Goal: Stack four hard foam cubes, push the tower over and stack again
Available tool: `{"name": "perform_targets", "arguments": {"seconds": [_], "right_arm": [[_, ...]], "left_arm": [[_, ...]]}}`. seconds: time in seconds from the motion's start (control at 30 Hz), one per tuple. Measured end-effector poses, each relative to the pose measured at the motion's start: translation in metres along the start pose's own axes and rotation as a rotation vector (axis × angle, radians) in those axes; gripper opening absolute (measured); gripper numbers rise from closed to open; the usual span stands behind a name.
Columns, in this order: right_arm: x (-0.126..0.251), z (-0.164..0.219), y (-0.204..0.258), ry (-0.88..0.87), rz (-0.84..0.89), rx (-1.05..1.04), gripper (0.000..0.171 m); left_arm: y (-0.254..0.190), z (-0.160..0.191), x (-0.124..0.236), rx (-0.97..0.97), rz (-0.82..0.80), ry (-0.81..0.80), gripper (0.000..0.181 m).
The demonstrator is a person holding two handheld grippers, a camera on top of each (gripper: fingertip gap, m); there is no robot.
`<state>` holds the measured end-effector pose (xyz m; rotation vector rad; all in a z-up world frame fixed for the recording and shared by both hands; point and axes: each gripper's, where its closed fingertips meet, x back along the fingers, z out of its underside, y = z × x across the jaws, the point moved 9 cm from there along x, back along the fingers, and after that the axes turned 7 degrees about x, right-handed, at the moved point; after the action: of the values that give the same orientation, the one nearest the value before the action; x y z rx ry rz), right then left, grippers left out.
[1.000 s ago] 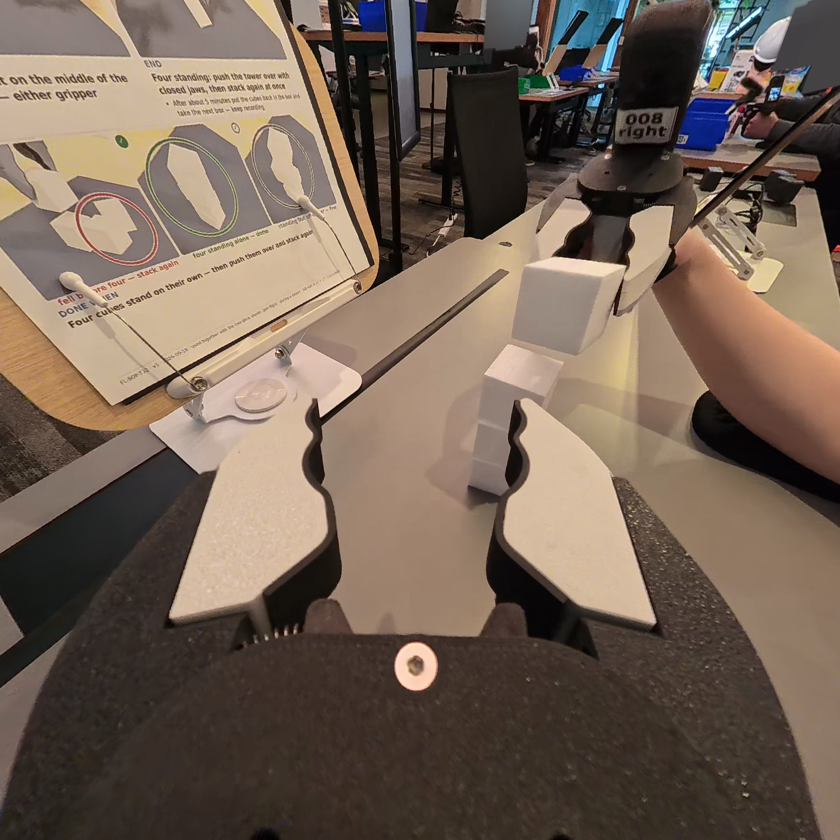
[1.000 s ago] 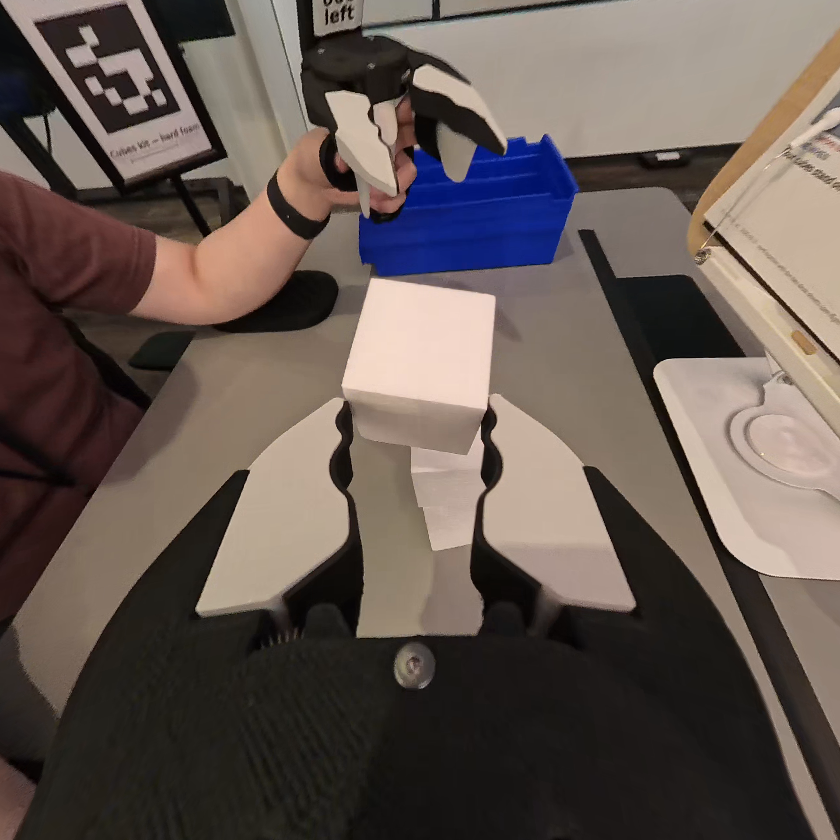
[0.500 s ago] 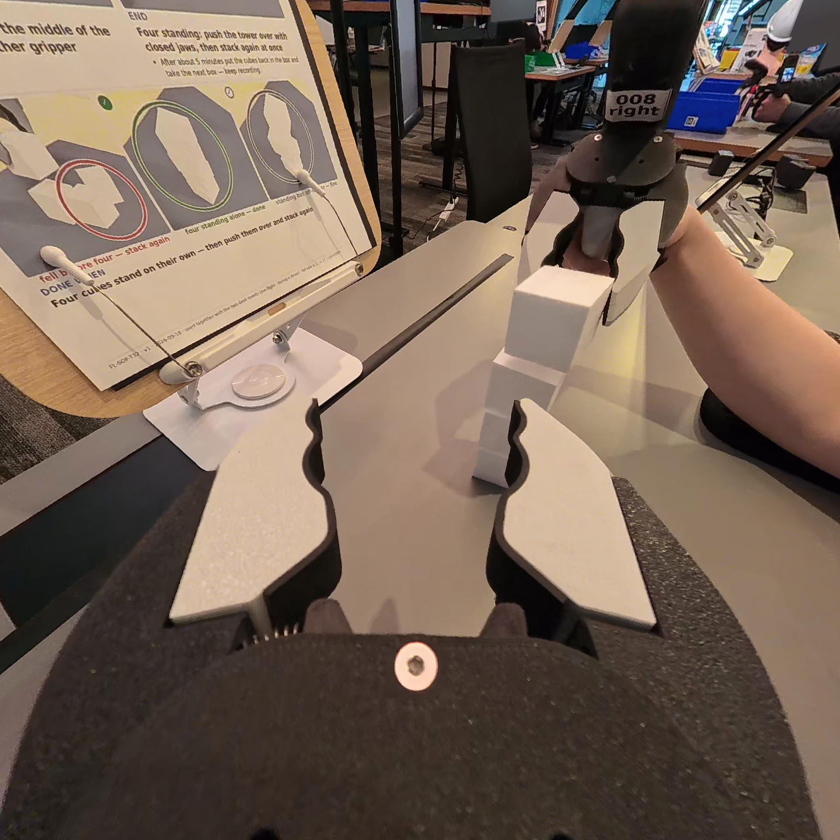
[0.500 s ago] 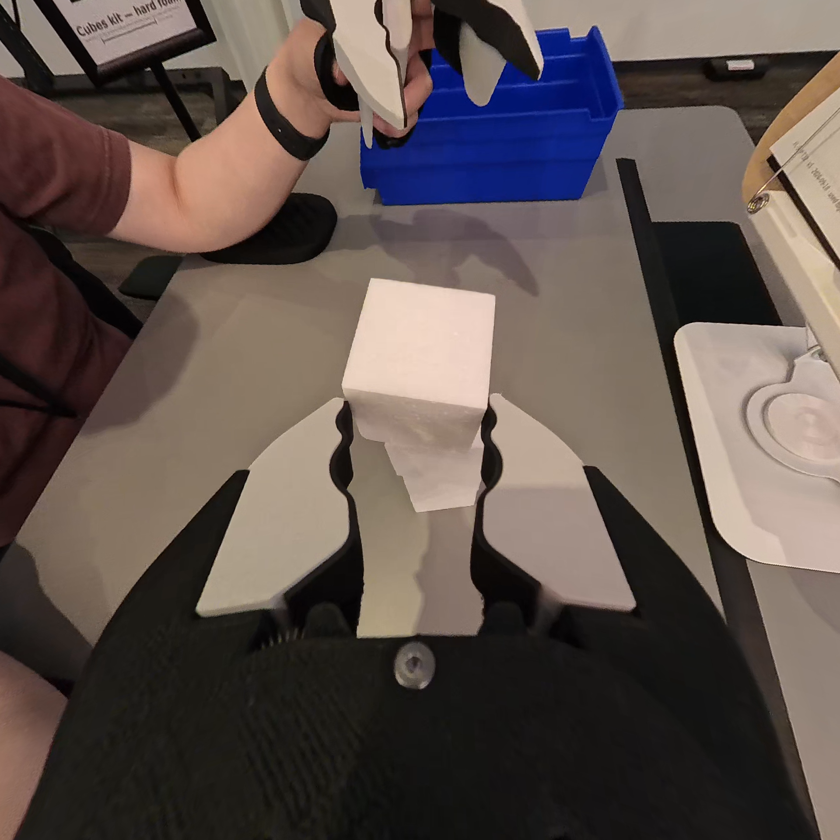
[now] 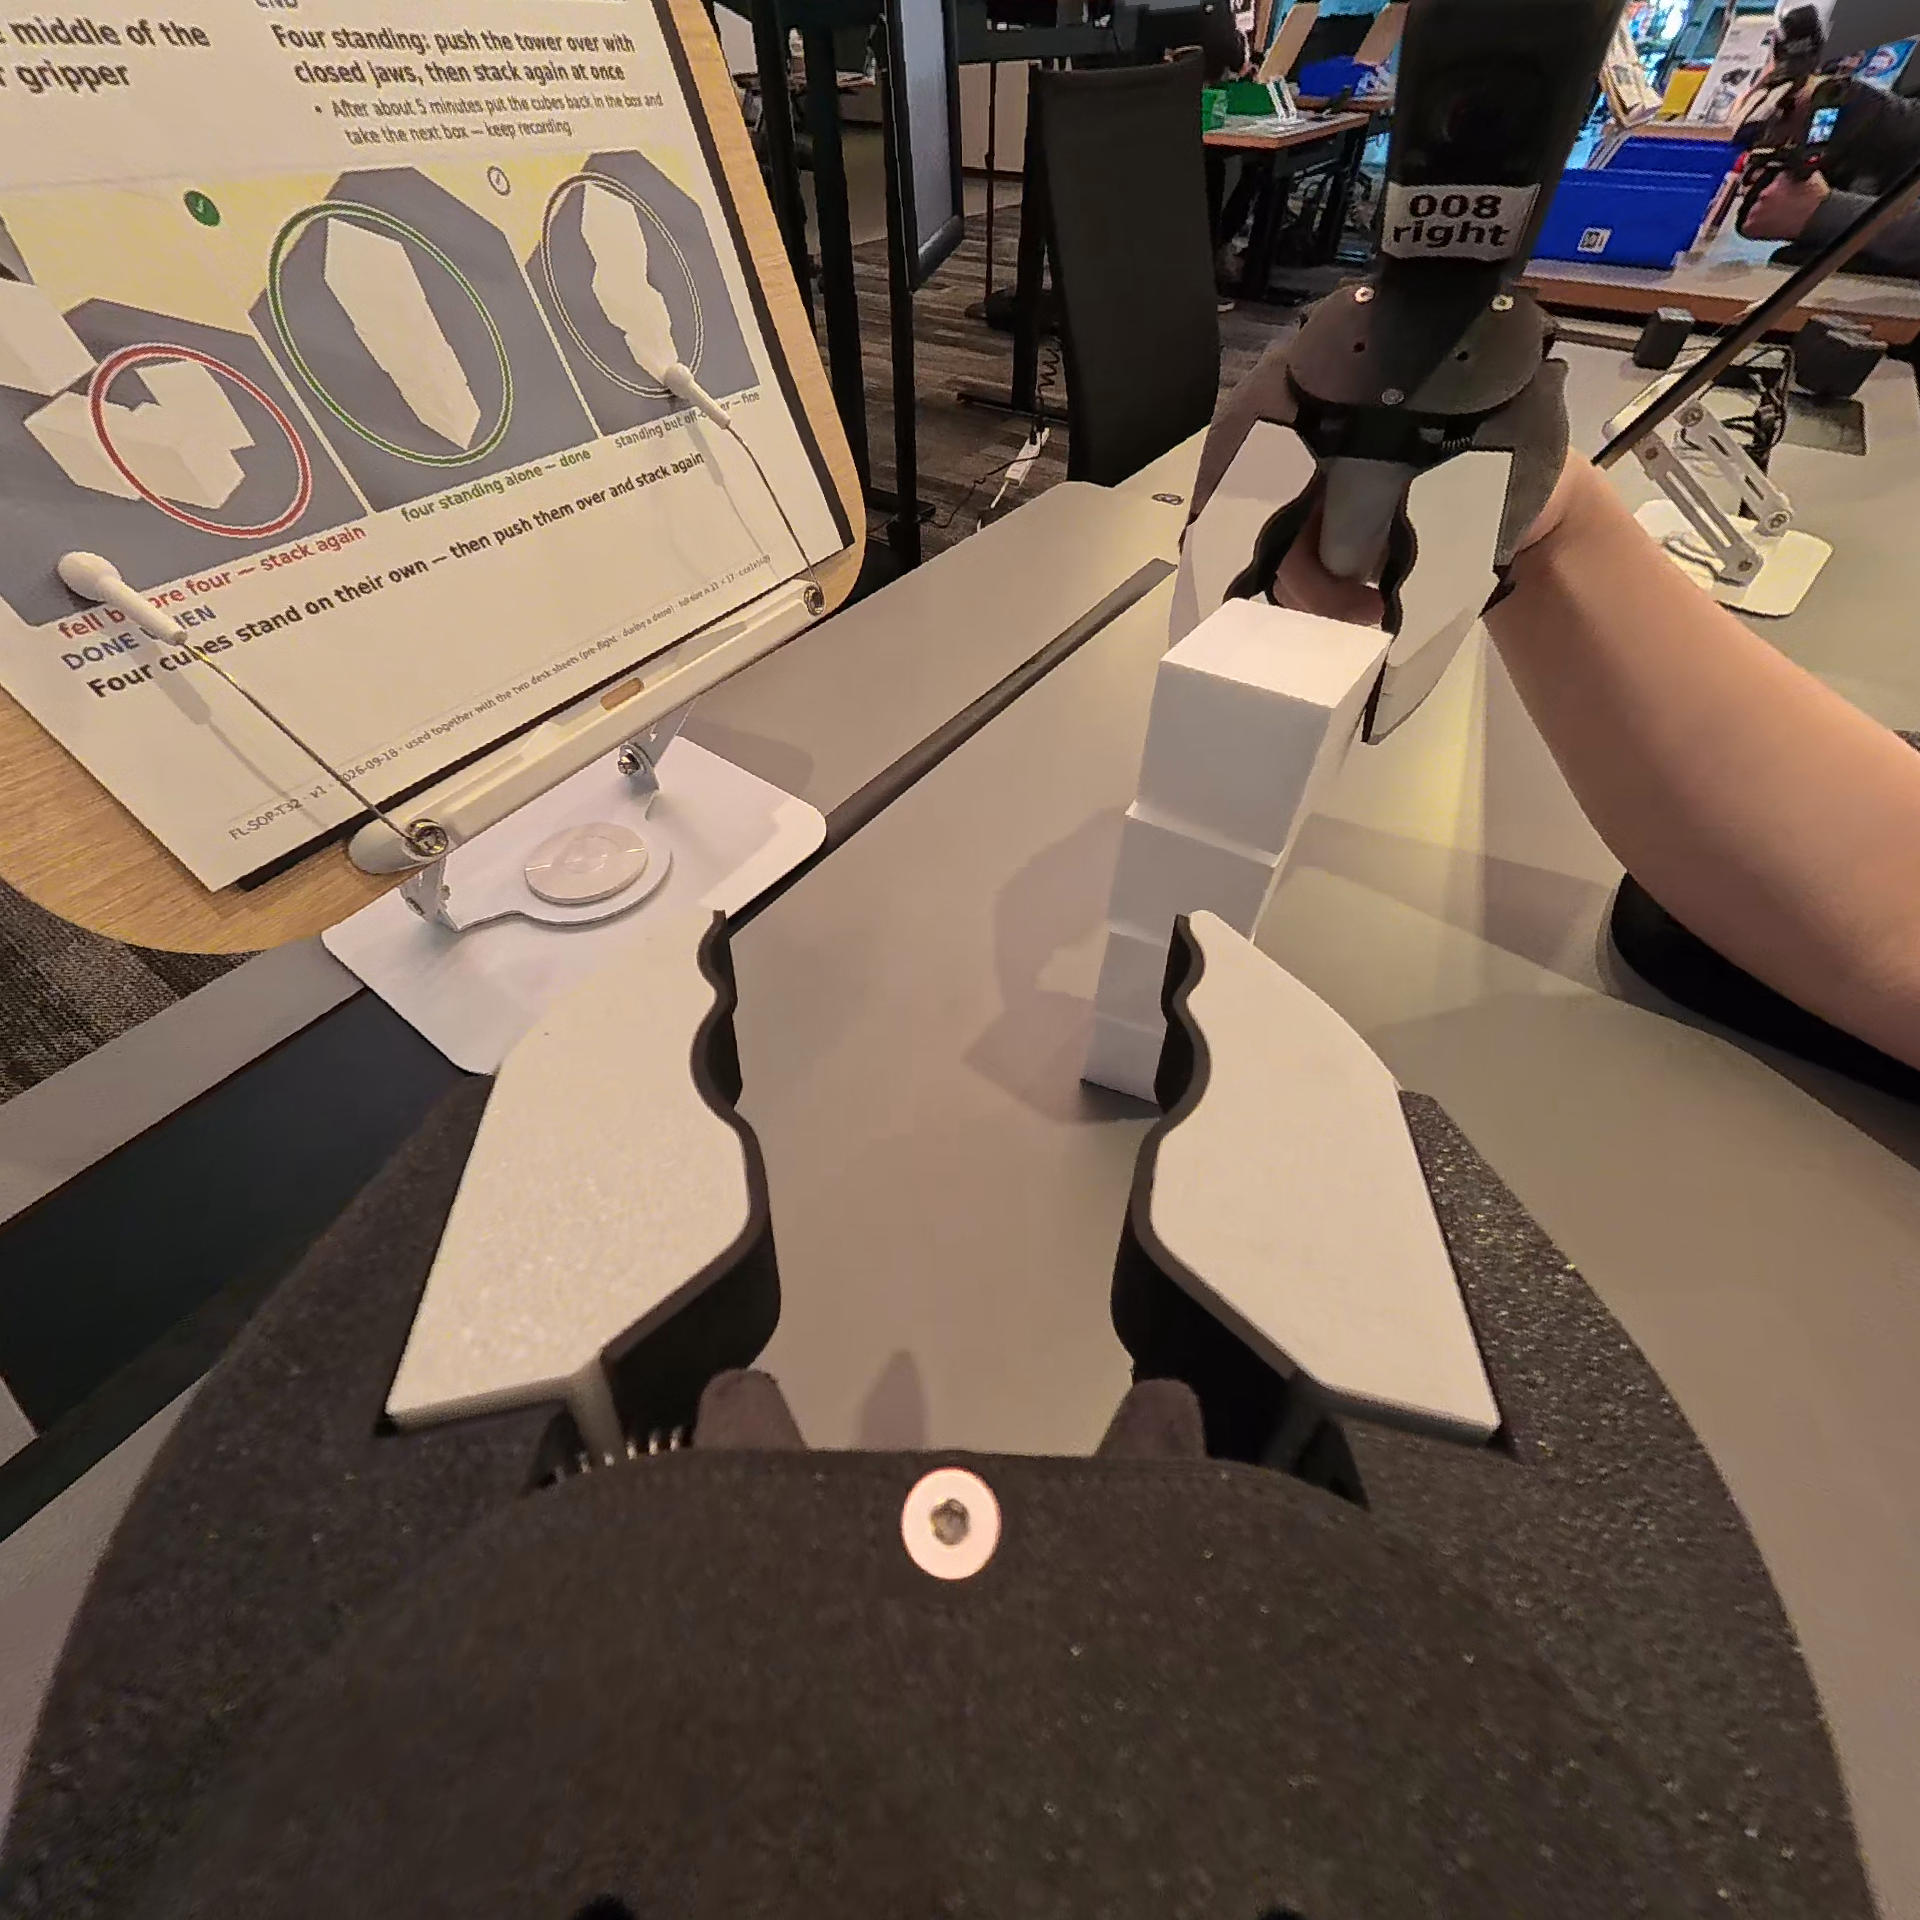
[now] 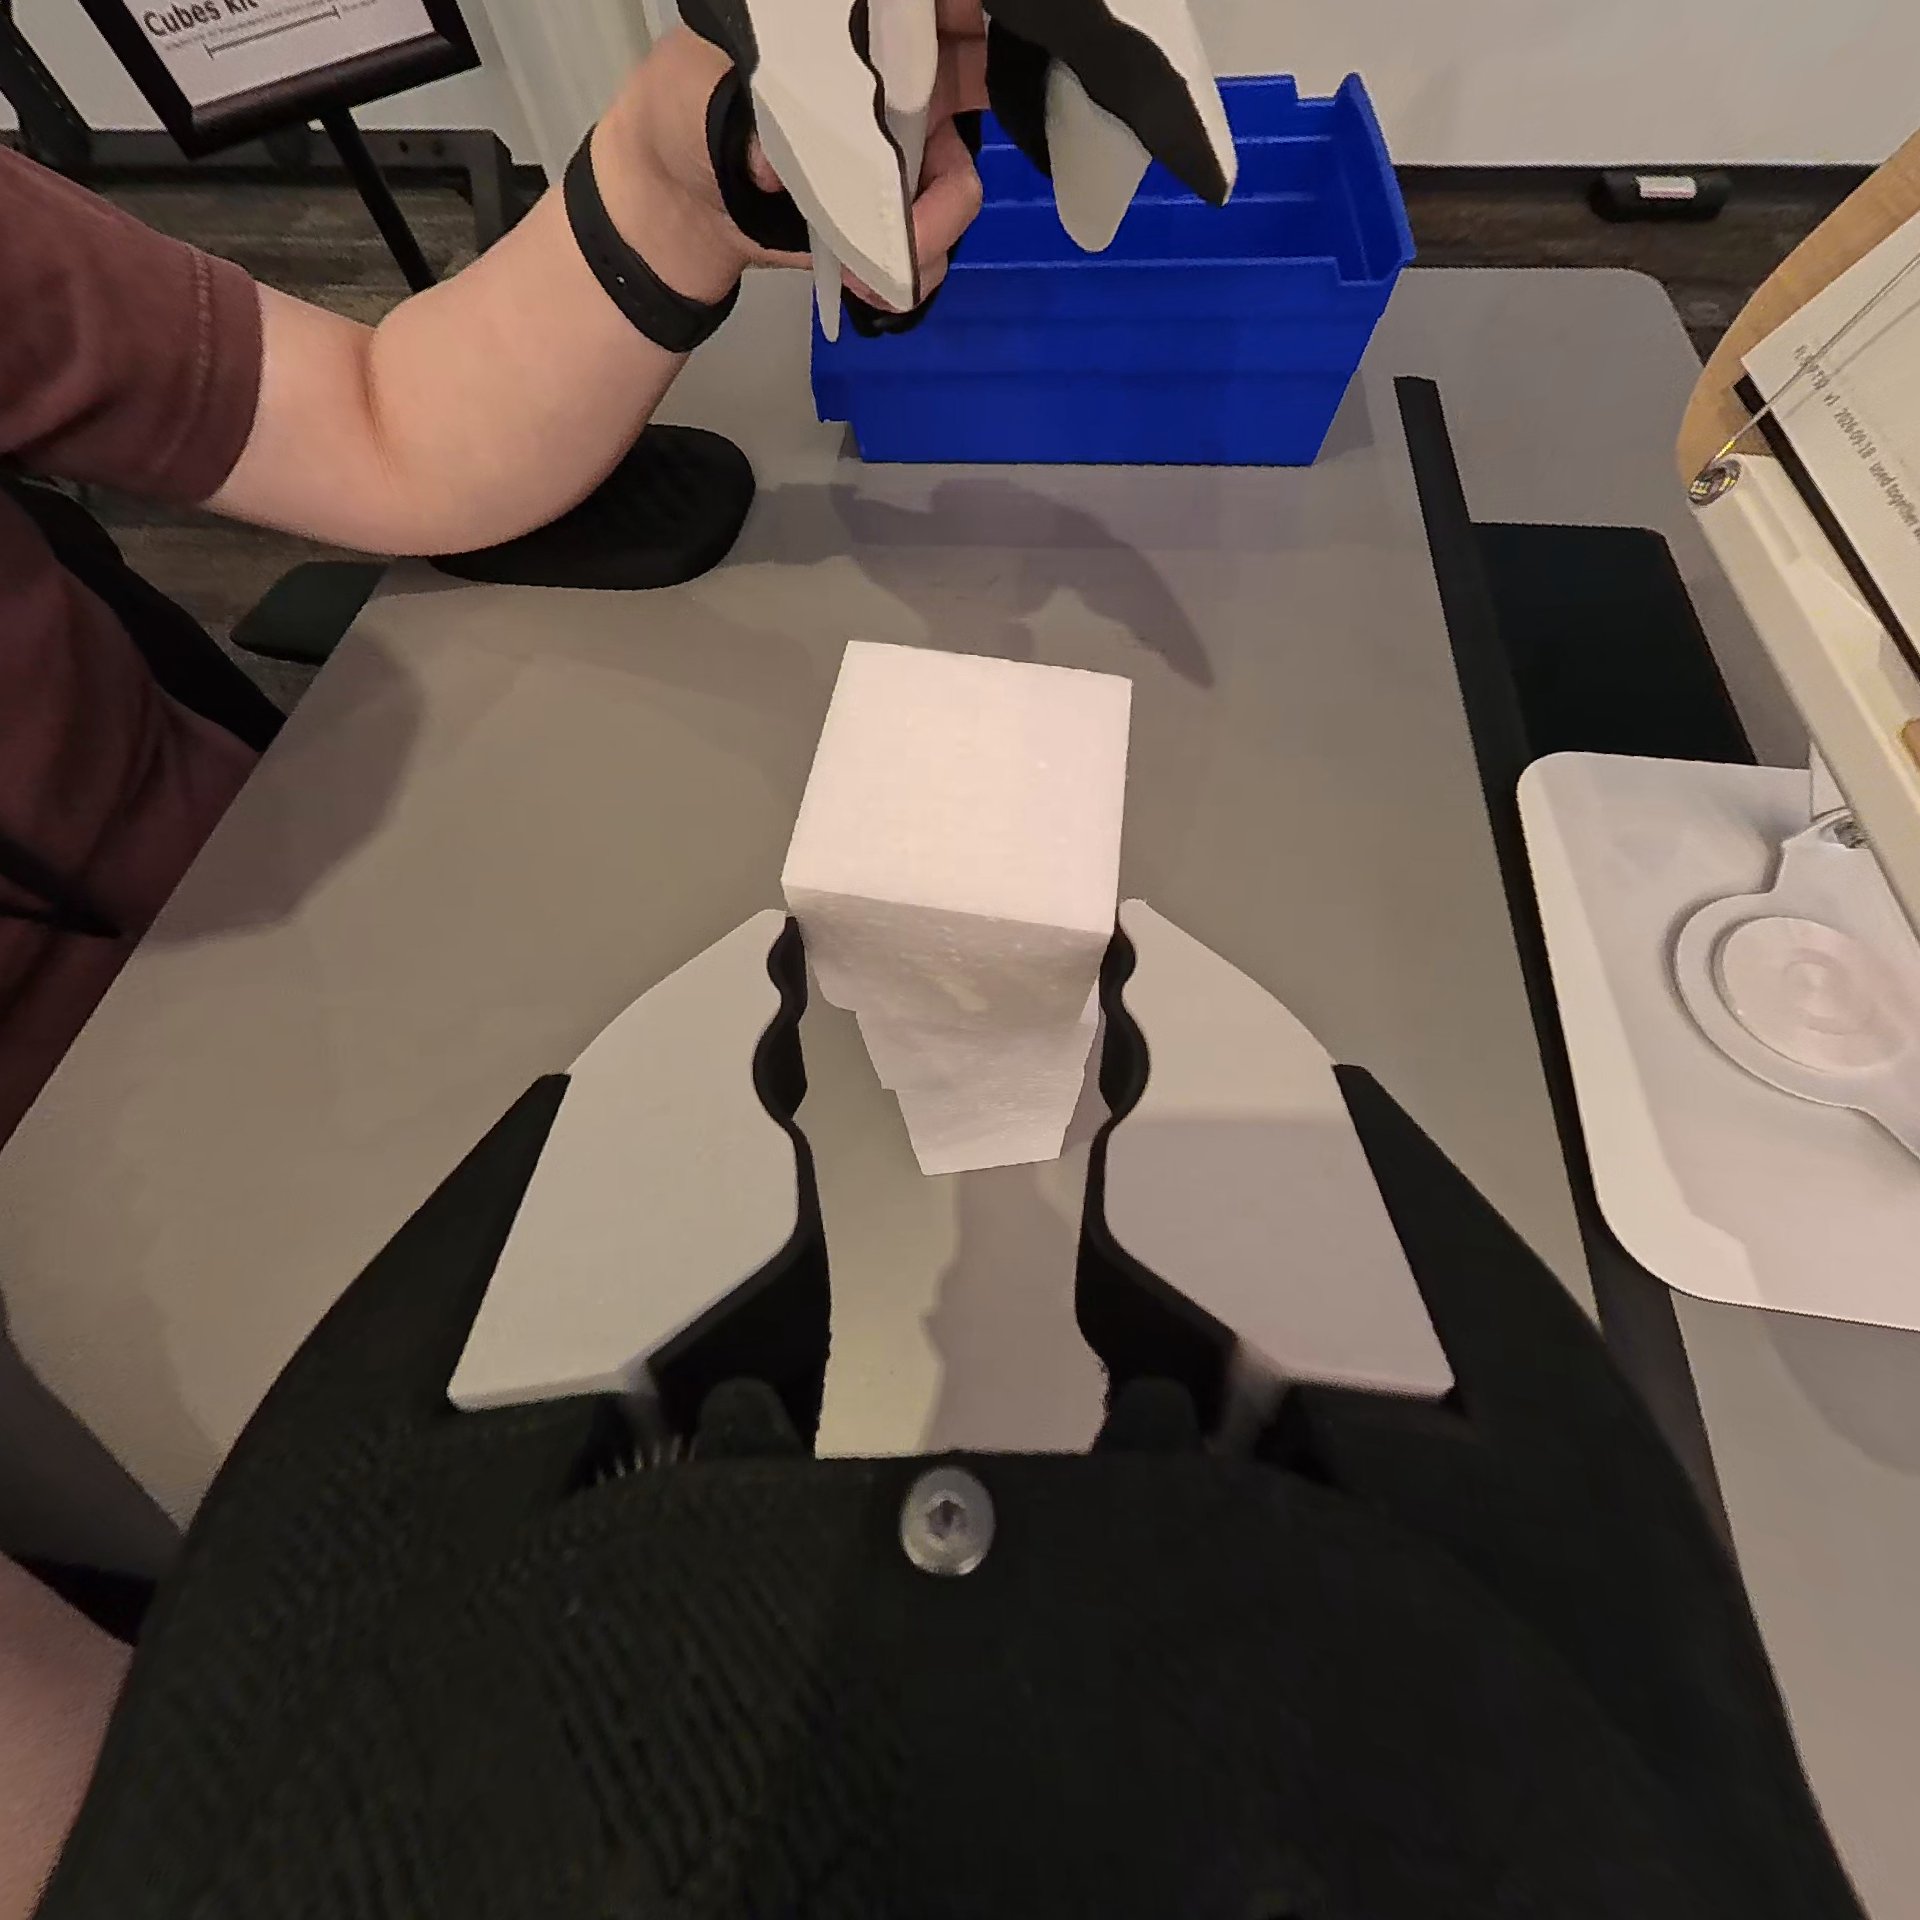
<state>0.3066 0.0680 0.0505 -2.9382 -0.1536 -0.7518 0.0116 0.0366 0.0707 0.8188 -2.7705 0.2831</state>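
A grey table top (image 6: 582, 790) fills the middle of both views, with a black strip (image 6: 1444, 582) along its right edge in the right wrist view. A white wall (image 6: 1621, 73) and dark floor (image 6: 312, 218) are seen at the top. Desks (image 5: 1288, 125) and a dark chair (image 5: 1127, 270) are shown at the upper right of the left wrist view.

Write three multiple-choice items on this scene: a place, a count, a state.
1. Where is the blue bin? A on the table behind the tower B on the floor C atop the tower
2. How many white cubes form the tower? A two B three C four
3. The left hand-held gripper is: A open, empty B shut on a cube C shut on the bin
A: it stands on the grey table past the tower. C: four levels show in the left wrist view. A: its fingers are apart, nothing between.
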Motion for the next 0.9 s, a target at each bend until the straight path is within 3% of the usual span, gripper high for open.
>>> {"name": "perform_targets", "arguments": {"seconds": [0.33,0.47,0.7,0.83,0.9], "right_arm": [[-0.002,-0.001,0.001,0.004,0.021,0.044,0.056],[0.003,-0.002,0.002,-0.035,0.043,0.037,0.07],[0.049,0.009,0.024,-0.128,0.14,-0.028,0.079],[0.079,0.038,0.031,0.064,0.329,-0.174,0.067],[0.092,0.051,0.033,0.12,0.386,-0.281,0.042]], "left_arm": [[-0.001,0.001,-0.003,-0.003,0.0,0.006,0.079],[-0.001,0.001,-0.003,-0.002,0.0,0.007,0.08],[-0.001,-0.007,0.011,-0.013,-0.022,-0.033,0.081],[0.005,-0.019,0.038,-0.031,-0.135,-0.107,0.077],[0.01,-0.024,0.056,-0.076,-0.261,-0.112,0.077]]}}
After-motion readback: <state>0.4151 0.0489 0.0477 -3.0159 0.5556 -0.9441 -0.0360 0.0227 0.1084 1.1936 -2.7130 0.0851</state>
